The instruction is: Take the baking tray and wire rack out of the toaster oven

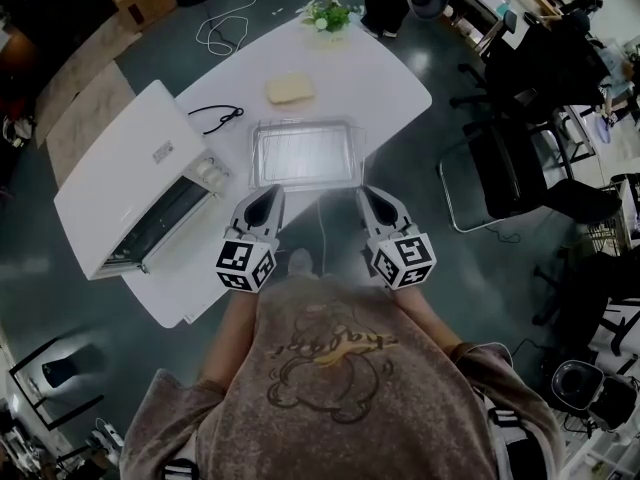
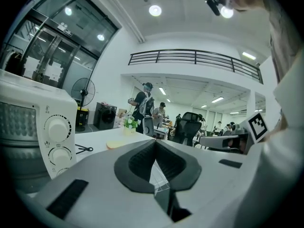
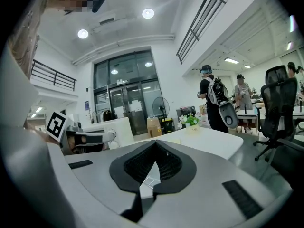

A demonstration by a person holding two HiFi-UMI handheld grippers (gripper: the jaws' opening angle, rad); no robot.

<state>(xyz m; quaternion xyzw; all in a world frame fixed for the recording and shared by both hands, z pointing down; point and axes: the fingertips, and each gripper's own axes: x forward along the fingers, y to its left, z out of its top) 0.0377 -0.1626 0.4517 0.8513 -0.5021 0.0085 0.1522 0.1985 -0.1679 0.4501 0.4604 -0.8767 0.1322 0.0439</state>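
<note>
The baking tray [image 1: 305, 124] lies on the white table [image 1: 390, 88] with the wire rack [image 1: 305, 156] inside it, right of the white toaster oven [image 1: 130, 168]. My left gripper [image 1: 268, 194] is at the tray's near left corner and my right gripper [image 1: 367, 194] at its near right corner. In the left gripper view the left gripper [image 2: 154, 145] has its dark pads together over a thin sliver of tray and rack [image 2: 159, 177]. In the right gripper view the right gripper [image 3: 154, 145] is the same, with a strip of tray [image 3: 148, 182] pinched low between the pads.
A yellow slab [image 1: 289, 89], a small flower pot [image 1: 328, 13] and a black cord [image 1: 215, 118] lie farther back on the table. The oven's knobs [image 2: 57, 129] are close to my left gripper. Office chairs [image 1: 520, 158] stand to the right, and people stand beyond the table.
</note>
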